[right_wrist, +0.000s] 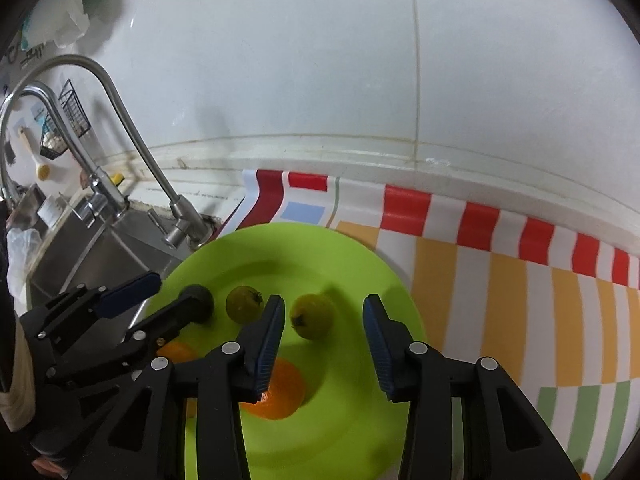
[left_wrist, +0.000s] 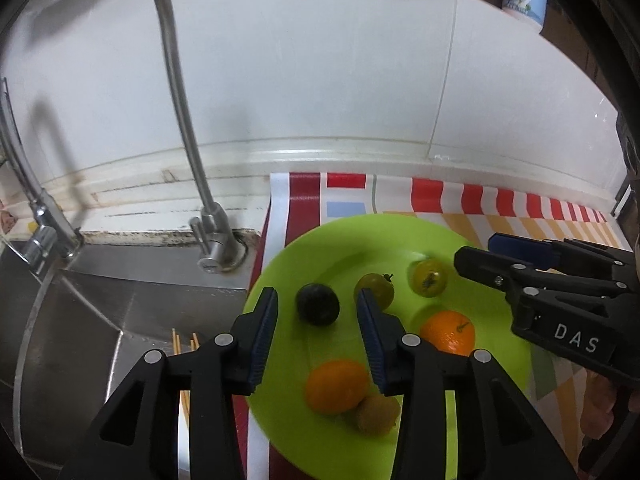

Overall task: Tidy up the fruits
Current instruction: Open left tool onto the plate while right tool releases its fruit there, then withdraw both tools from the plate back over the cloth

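Observation:
A lime green plate (left_wrist: 304,252) (right_wrist: 360,264) sits on a striped mat and holds several fruits. In the left wrist view I see a dark plum (left_wrist: 317,304), two yellow-green tomatoes (left_wrist: 378,288) (left_wrist: 429,278), two oranges (left_wrist: 337,386) (left_wrist: 448,332) and a brownish kiwi (left_wrist: 378,414). My left gripper (left_wrist: 318,338) is open above the plate, with the plum ahead between its fingers. My right gripper (right_wrist: 324,344) is open and empty above the plate, near a yellow-green tomato (right_wrist: 312,316). An orange (right_wrist: 282,394) lies under its left finger.
A steel sink (left_wrist: 100,308) with a curved tap (left_wrist: 180,92) lies left of the plate; wooden chopsticks (left_wrist: 184,360) lie in it. The striped mat (right_wrist: 520,280) extends right. A white tiled wall (right_wrist: 320,80) runs behind. A wire basket (right_wrist: 68,120) hangs far left.

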`<state>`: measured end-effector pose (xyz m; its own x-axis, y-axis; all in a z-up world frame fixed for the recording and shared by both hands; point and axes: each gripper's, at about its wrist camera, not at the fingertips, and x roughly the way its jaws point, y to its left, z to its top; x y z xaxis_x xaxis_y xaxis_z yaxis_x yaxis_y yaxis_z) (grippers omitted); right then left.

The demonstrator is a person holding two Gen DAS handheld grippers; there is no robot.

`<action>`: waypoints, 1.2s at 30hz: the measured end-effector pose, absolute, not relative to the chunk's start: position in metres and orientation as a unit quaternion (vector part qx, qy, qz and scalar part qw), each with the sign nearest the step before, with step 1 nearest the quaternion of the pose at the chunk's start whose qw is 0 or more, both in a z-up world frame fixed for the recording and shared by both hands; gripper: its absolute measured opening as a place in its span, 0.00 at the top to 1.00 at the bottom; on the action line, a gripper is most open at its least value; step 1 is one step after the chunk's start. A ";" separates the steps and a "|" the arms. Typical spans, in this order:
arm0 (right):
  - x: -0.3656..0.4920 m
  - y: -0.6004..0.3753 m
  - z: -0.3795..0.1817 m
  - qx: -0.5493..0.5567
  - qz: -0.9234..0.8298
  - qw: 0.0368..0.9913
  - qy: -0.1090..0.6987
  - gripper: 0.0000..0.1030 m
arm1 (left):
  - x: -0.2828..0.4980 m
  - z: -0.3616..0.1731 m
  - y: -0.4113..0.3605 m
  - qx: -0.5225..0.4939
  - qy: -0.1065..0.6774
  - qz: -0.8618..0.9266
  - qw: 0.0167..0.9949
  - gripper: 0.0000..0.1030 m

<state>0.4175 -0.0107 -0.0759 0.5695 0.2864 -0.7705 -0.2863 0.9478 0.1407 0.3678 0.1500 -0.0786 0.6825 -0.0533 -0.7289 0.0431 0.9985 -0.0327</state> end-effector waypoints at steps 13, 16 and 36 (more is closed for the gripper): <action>0.362 -0.029 -0.028 0.014 0.157 0.910 0.384 0.59 | 0.313 -0.026 0.138 0.002 0.346 -0.015 0.938 0.53; 0.348 -0.033 -0.019 0.016 0.155 0.914 0.375 0.59 | 0.300 -0.016 0.135 0.006 0.335 -0.013 0.942 0.53; 0.256 -0.079 0.030 0.026 0.117 0.941 0.316 0.47 | 0.219 0.029 0.095 0.010 0.280 -0.029 0.959 0.37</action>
<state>0.2559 -0.0786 0.0304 0.7729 0.2359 -0.5890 -0.2030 0.9715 0.1227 0.2188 0.0947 0.0285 0.8412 -0.0500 -0.5383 0.0609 0.9981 0.0025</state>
